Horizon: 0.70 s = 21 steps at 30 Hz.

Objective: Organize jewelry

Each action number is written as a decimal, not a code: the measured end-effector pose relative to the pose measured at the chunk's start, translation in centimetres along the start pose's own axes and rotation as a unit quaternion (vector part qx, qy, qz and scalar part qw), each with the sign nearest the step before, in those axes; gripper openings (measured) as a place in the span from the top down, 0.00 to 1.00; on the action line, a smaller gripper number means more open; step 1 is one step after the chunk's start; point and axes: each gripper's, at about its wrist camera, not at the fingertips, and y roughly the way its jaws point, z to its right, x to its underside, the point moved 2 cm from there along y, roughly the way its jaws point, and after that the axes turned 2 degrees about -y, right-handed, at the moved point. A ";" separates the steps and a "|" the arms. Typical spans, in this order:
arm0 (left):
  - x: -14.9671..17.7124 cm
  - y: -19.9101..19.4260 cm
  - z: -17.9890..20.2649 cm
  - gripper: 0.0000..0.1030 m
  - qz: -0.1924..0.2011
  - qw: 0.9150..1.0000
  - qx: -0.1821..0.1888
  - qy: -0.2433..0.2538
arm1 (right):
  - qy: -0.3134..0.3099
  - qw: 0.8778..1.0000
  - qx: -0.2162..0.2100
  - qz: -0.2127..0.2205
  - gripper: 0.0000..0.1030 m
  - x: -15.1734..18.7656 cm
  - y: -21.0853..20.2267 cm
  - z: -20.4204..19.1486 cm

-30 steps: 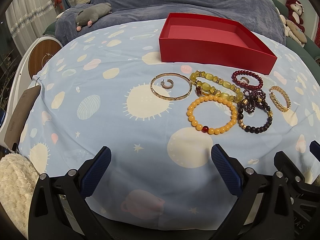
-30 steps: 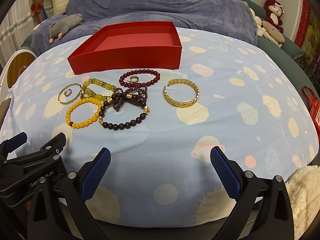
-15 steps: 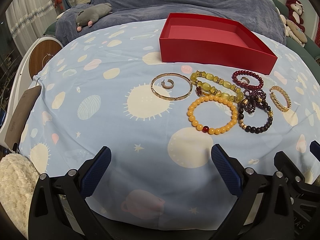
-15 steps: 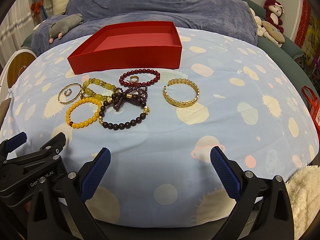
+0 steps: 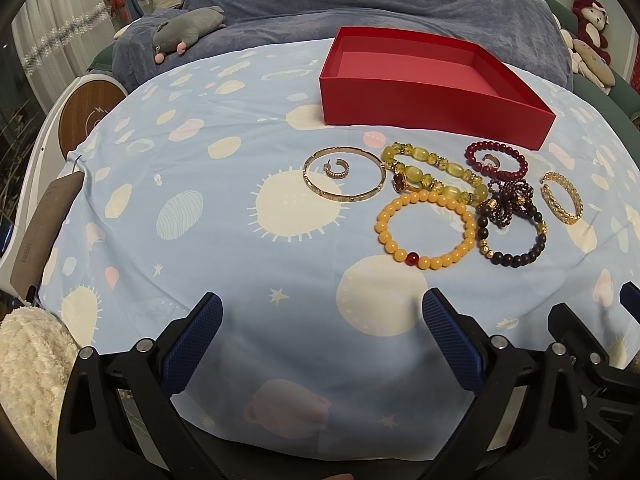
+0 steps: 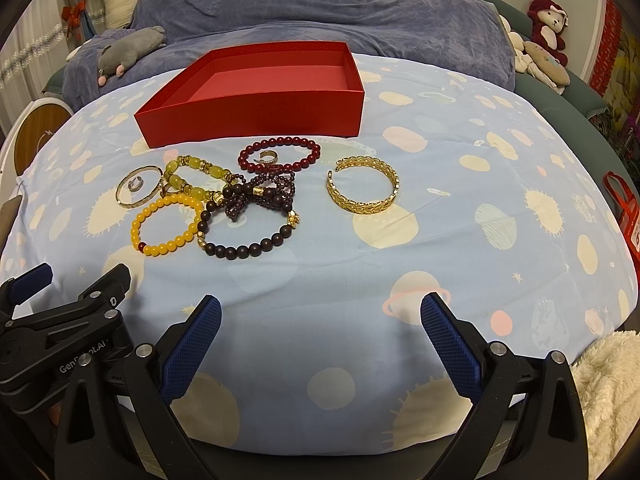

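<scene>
Evenly, both grippers, left gripper (image 5: 322, 334) and right gripper (image 6: 320, 334), hover low (fingers wide, empty) before the bracelets (image 6: 244, 196).

Home bedroom or living room. Soft surface under a pale blue sheet (image 5: 240, 240) printed with planets and suns. Rumpled blue-grey blanket (image 6: 340, 12) heaped behind. Plush toys about: grey stuffed animal (image 5: 188, 28), red stuffed monkey (image 6: 548, 24) on green upholstery. White curtain (image 5: 52, 40) with red bow at left.
</scene>
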 end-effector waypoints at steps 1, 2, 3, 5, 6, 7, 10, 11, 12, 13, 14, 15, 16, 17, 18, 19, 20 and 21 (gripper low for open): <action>0.0 0.0 0.0 0.07 0.000 1.000 0.000 0.000 | 0.000 1.000 0.000 0.000 0.07 0.0 0.0 0.0; 0.0 0.0 0.0 0.07 0.000 1.000 -0.001 0.000 | 0.000 1.000 0.000 0.000 0.07 0.0 0.0 0.0; 0.0 0.0 0.0 0.07 0.000 1.000 0.000 0.000 | 0.000 1.000 0.000 0.000 0.07 0.0 0.0 0.0; 0.0 0.0 0.0 0.07 0.000 1.000 0.000 0.000 | 0.000 1.000 0.000 0.000 0.07 0.0 0.0 0.0; 0.0 0.0 0.0 0.07 -0.001 1.000 0.001 0.000 | 0.000 1.000 0.000 0.000 0.07 0.0 0.0 0.0; 0.0 -0.1 -0.2 0.07 -0.001 1.000 0.000 0.000 | 0.000 1.000 0.001 0.000 0.07 0.0 0.0 0.0; 0.0 0.0 -0.5 0.07 0.000 1.000 0.001 0.000 | 0.000 1.000 0.000 0.000 0.07 0.0 0.0 0.0; 0.0 0.0 -0.4 0.07 0.000 1.000 0.000 0.000 | 0.000 1.000 0.000 0.000 0.07 0.0 0.1 0.0; 0.0 0.0 -0.5 0.07 0.000 1.000 0.000 0.000 | 0.000 1.000 0.000 0.000 0.07 0.0 0.1 0.0; 0.0 0.0 -0.5 0.07 -0.001 1.000 0.000 0.000 | 0.000 1.000 0.000 0.000 0.07 0.0 0.1 0.0; 0.0 0.0 -0.4 0.07 0.000 1.000 0.000 0.000 | 0.000 1.000 0.000 -0.001 0.07 0.0 0.1 0.0; 0.0 0.0 -0.5 0.07 0.000 1.000 0.001 0.000 | 0.000 1.000 0.000 0.000 0.07 0.0 0.1 0.0; 0.0 0.0 -0.5 0.07 0.000 1.000 0.001 0.000 | 0.000 1.000 0.000 0.000 0.07 0.0 0.1 0.0; 0.1 0.2 -0.2 0.07 0.000 1.000 0.000 0.000 | 0.000 1.000 0.000 -0.001 0.07 0.0 0.1 0.0; 0.1 0.3 -0.3 0.07 -0.001 1.000 0.001 0.000 | 0.000 1.000 0.000 -0.001 0.07 0.0 0.1 0.0; 0.1 0.3 -0.3 0.07 -0.001 1.000 0.000 0.000 | 0.000 1.000 0.000 0.000 0.07 0.0 0.1 0.0; 0.1 0.2 -0.2 0.07 0.000 1.000 0.000 0.000 | 0.000 1.000 0.000 0.000 0.07 0.0 0.1 0.0; 0.1 0.3 -0.2 0.07 0.000 1.000 0.000 0.000 | 0.000 1.000 0.000 0.000 0.07 0.0 0.1 0.0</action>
